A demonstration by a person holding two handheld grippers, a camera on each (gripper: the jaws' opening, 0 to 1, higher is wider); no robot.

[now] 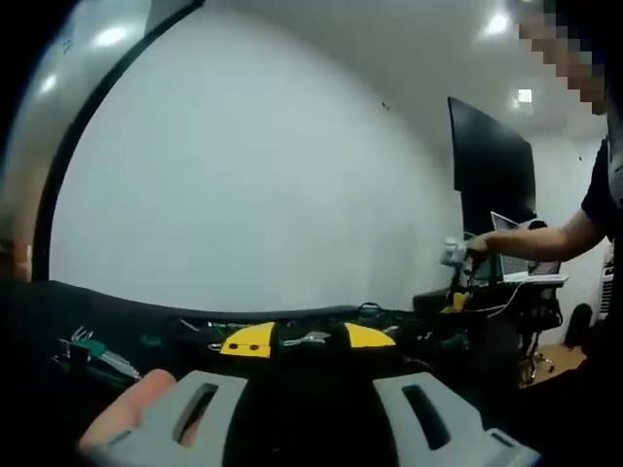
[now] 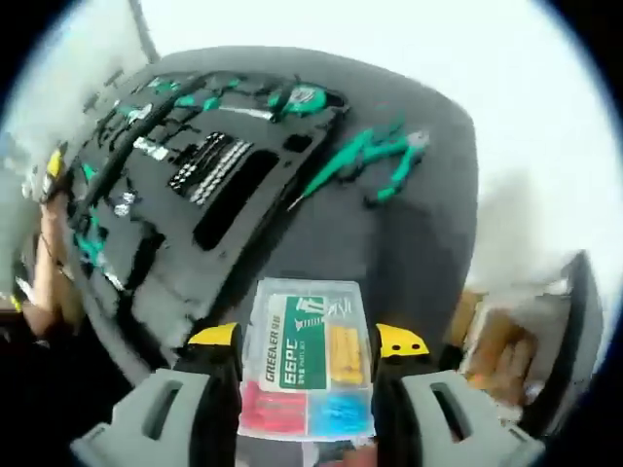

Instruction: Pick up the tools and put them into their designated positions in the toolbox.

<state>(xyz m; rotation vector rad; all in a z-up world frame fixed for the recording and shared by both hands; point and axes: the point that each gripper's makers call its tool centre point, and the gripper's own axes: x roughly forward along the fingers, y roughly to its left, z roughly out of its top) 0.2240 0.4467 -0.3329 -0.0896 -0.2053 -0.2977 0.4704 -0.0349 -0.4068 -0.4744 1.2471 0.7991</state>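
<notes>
Where gripper (image 2: 307, 355) clamps: clear plastic box (image 2: 307, 358)

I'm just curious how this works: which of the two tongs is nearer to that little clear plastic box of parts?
Right. The right tongs hold the box between their jaws, above the toolbox. The left tongs sit low at the toolbox's edge, apart from it.

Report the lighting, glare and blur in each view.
Left gripper view: dim foreground, black open toolbox underexposed beneath a bright white wall, ceiling lights flaring. Right gripper view: overexposed white at top, edges smeared, yet the clear plastic parts box between the jaws reads sharply.
</notes>
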